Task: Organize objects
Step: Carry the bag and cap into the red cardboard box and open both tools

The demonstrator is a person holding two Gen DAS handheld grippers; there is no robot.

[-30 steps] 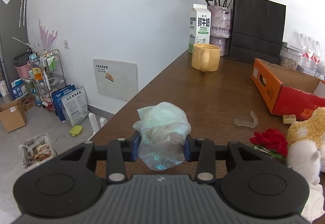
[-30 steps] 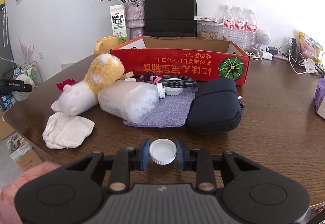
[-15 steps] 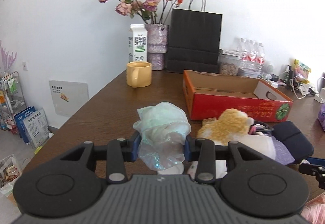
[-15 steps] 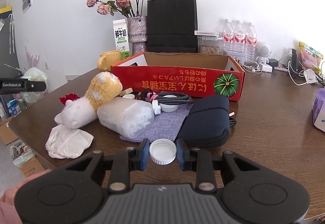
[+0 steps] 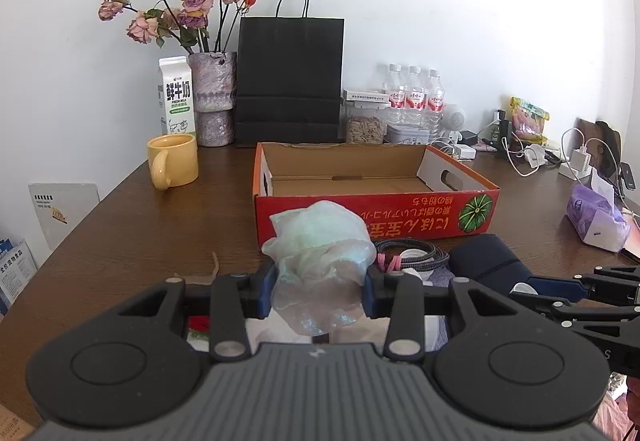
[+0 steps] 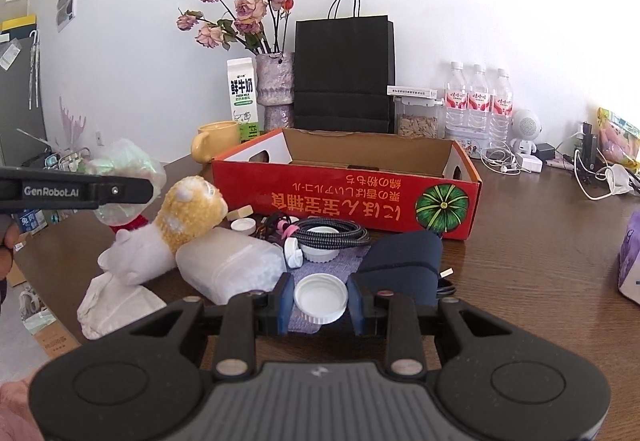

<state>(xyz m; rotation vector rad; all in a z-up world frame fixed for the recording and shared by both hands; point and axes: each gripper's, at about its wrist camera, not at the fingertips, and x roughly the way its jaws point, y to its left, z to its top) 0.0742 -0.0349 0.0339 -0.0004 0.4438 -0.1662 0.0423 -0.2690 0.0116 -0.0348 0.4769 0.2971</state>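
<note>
Left tool [image 5: 320, 291] clamped on a crumpled plastic bag [image 5: 320, 257], right tool [image 6: 320, 299] pinching a white cap [image 6: 320, 297]

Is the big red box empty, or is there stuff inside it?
Empty, as far as shows. The red box is open on top, and the left wrist view shows only bare cardboard floor inside; the near corner is hidden behind its front wall.

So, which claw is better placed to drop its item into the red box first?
Probably the left claw: its crumpled plastic bag faces the red box squarely, just before the front wall. The right claw, holding a white cap, sits farther back behind the clutter.
</note>
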